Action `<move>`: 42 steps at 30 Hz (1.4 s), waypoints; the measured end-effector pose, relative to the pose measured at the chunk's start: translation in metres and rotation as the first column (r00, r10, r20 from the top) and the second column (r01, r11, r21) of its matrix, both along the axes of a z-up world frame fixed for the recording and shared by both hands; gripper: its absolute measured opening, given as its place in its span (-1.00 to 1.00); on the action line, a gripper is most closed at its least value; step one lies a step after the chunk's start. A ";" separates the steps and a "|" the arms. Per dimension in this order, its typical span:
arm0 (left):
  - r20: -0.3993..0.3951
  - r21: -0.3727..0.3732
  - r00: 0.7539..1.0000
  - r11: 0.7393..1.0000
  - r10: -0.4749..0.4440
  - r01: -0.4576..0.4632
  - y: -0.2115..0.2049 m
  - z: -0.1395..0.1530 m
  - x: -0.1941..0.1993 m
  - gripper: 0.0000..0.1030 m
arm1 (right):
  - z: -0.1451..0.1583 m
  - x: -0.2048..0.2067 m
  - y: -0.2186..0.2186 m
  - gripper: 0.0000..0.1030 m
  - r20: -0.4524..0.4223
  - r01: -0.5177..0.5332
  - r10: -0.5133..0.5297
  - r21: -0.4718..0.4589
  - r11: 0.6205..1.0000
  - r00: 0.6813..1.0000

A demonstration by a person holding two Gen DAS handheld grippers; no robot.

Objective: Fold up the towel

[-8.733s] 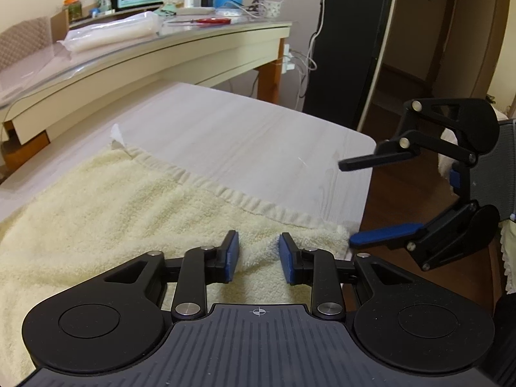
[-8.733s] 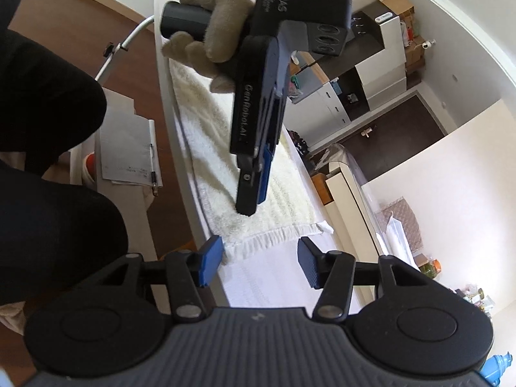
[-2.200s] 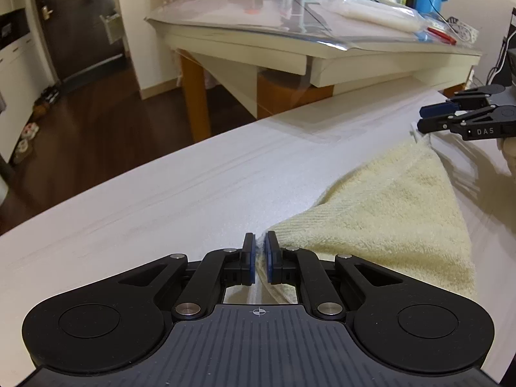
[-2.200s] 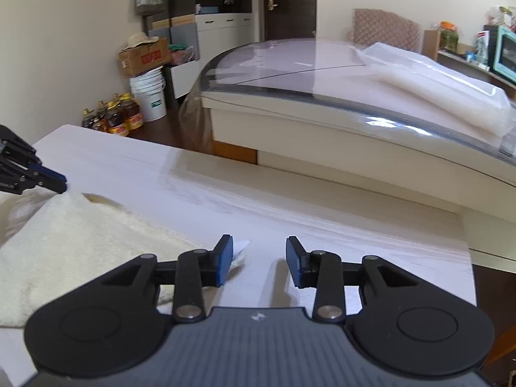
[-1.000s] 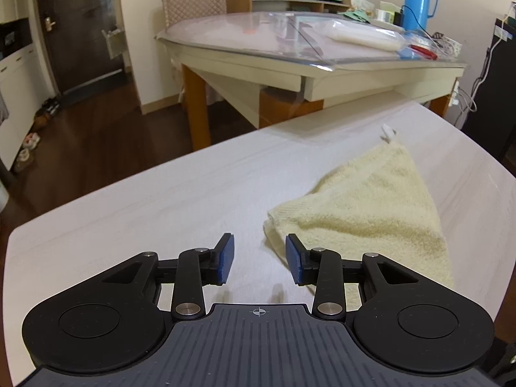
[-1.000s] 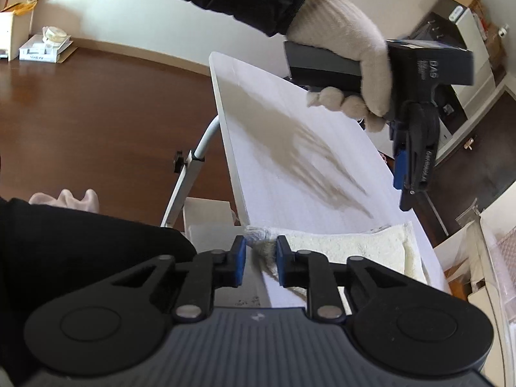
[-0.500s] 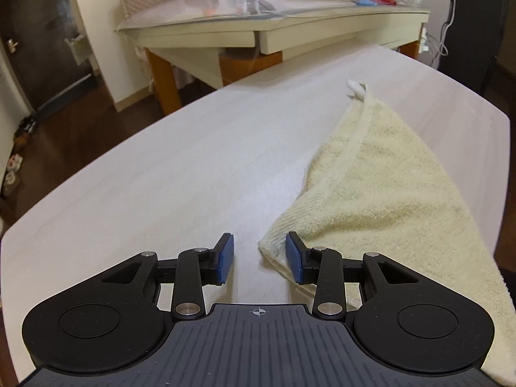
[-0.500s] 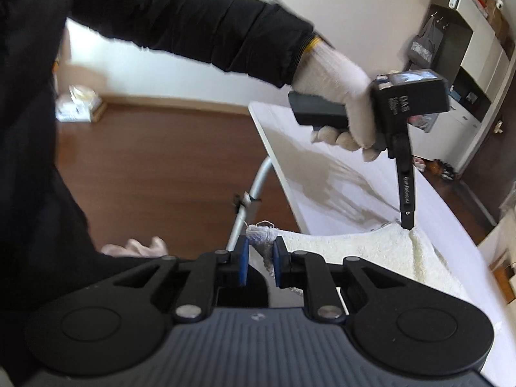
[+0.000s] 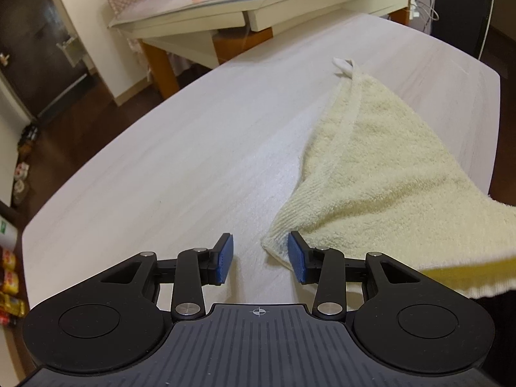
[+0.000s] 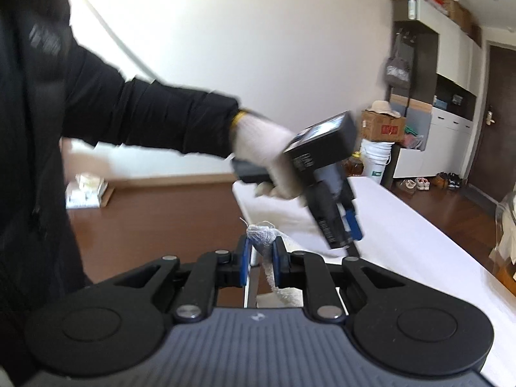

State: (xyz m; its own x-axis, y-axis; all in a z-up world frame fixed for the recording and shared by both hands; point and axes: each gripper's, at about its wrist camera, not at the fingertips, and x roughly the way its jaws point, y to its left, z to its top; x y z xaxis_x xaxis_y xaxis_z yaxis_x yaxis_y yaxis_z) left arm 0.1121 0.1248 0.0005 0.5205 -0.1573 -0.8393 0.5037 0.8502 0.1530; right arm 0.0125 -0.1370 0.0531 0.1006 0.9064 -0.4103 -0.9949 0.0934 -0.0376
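Since a second ago the cream towel (image 9: 380, 174) has lifted at its near edge off the white table (image 9: 161, 161). The right gripper (image 10: 260, 258) clenches one corner; the left gripper (image 9: 260, 255), jaws opening, holds nothing, the folded corner touching its right pad.

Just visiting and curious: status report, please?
Left gripper opening, nothing between its pads. Right gripper shut on cream towel's corner, lifted. Rest of the towel lies on white table. Nothing in the way.
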 end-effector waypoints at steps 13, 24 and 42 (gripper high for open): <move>0.092 -0.163 0.988 0.981 0.126 -0.110 0.026 0.031 0.006 -0.22 | 0.002 0.201 -0.059 -0.69 -0.289 0.301 -0.270 0.070 0.951 0.919; 0.129 -0.194 0.988 0.979 0.083 -0.057 0.004 0.025 0.001 -0.20 | -0.069 0.271 -0.065 -0.68 -0.441 0.437 -0.428 -0.086 0.895 0.789; 0.117 -0.212 0.956 0.947 0.269 -0.241 0.002 0.017 -0.018 -0.20 | -0.058 0.221 -0.064 -0.40 -0.234 0.496 -0.497 -0.067 0.866 0.836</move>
